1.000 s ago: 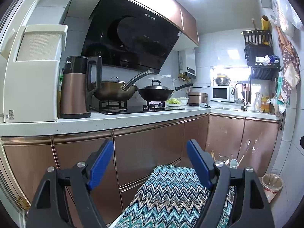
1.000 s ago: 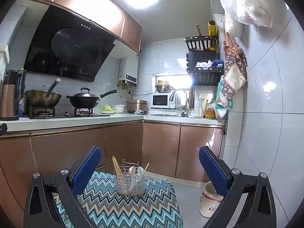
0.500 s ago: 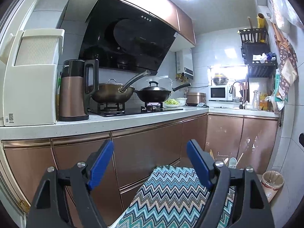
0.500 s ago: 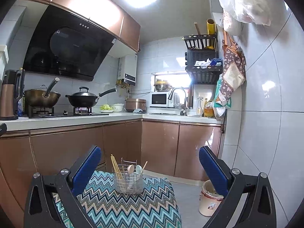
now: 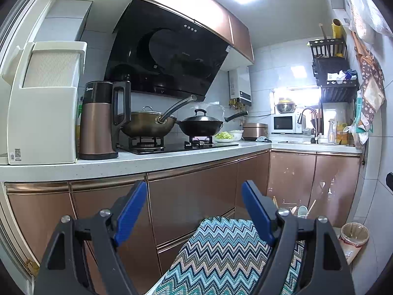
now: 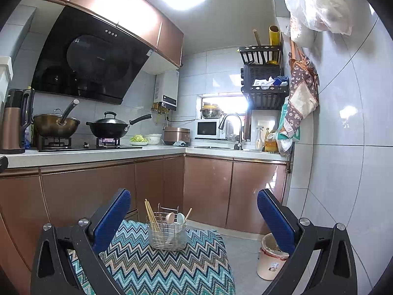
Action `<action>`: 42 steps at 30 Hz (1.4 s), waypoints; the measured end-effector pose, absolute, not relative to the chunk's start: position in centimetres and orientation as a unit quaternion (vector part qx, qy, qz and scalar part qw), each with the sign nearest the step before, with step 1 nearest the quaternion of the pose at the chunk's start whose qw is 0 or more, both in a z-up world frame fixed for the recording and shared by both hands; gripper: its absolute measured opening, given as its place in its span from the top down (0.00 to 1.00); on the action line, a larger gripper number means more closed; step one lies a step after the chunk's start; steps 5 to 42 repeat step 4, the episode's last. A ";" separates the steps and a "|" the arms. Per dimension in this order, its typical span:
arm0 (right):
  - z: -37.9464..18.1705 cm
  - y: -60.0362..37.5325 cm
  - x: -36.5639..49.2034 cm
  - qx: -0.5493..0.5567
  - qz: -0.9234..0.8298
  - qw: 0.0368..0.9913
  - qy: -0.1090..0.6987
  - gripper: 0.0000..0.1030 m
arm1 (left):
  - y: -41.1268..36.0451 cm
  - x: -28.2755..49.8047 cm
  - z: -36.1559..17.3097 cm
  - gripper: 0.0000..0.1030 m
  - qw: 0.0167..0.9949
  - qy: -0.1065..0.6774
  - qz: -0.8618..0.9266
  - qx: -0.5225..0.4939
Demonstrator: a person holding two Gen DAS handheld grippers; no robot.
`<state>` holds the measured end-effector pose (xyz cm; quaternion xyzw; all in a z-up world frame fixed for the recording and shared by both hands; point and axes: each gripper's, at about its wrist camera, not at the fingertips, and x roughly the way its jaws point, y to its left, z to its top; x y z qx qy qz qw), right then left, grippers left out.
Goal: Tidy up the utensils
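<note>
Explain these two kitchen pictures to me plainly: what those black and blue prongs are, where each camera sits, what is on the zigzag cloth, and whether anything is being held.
The prongs are two hand-held grippers, one per hand; a person carries them, no robot. Each picture comes from a wide-angle camera on a gripper, looking along its blue fingers. The left gripper and right gripper both stand open and hold nothing. On the zigzag cloth stands a wire utensil holder with chopsticks and spoons. In the left view that holder is mostly hidden behind a finger.
</note>
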<state>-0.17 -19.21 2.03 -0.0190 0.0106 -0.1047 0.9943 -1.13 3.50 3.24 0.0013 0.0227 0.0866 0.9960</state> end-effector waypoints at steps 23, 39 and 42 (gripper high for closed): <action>2.1 -19.2 -0.2 -0.019 -0.105 0.994 0.011 0.00 | 3.7 -1.2 3.2 0.24 0.996 0.027 0.087 -0.002; 2.1 -19.2 -0.2 -0.019 -0.105 0.994 0.011 0.00 | 3.7 -1.2 3.2 0.24 0.996 0.027 0.087 -0.002; 2.1 -19.2 -0.2 -0.019 -0.105 0.994 0.011 0.00 | 3.7 -1.2 3.2 0.24 0.996 0.027 0.087 -0.002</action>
